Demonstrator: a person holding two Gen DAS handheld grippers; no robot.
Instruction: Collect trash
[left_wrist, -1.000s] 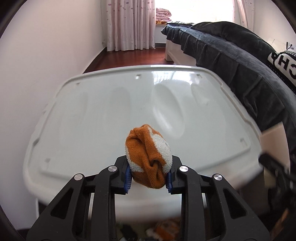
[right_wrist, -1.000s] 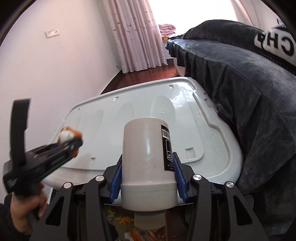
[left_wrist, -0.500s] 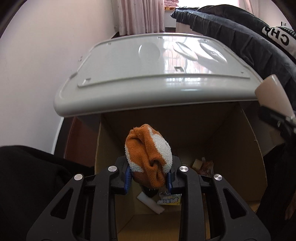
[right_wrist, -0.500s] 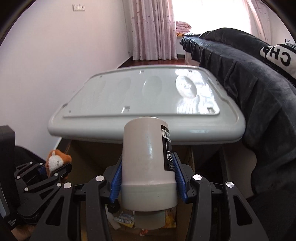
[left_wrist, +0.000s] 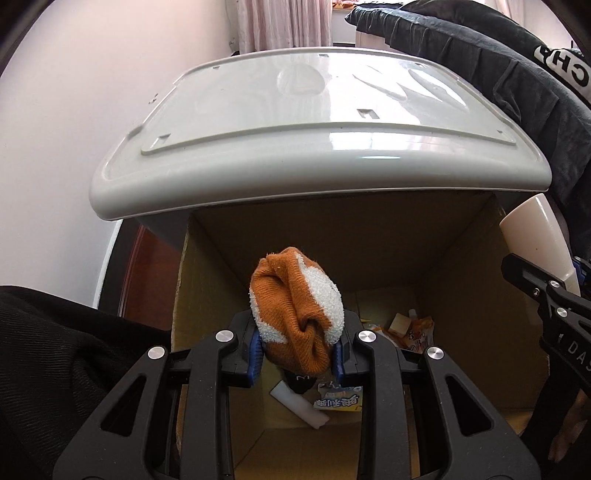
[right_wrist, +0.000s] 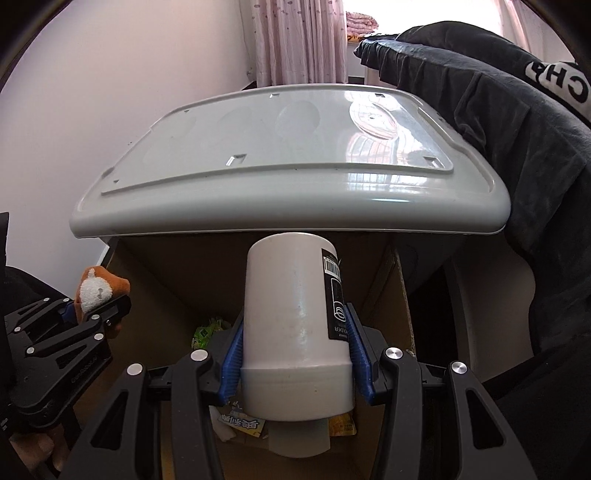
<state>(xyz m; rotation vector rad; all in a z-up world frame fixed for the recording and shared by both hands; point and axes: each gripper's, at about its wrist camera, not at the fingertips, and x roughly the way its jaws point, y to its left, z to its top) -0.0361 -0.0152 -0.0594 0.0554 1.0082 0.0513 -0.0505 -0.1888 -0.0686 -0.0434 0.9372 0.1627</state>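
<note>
My left gripper (left_wrist: 297, 356) pinches an orange-and-white sock (left_wrist: 297, 310); my right gripper (right_wrist: 297, 360), at three o'clock, clamps a white bottle (right_wrist: 295, 317). Both hang over the cardboard box (left_wrist: 369, 236) holding wrappers (left_wrist: 341, 402).

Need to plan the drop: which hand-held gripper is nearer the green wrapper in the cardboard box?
Right. The right hand-held gripper, clamped on the white bottle, hangs just beside the green wrapper; the left hand-held gripper, holding the orange sock, sits farther off.
</note>
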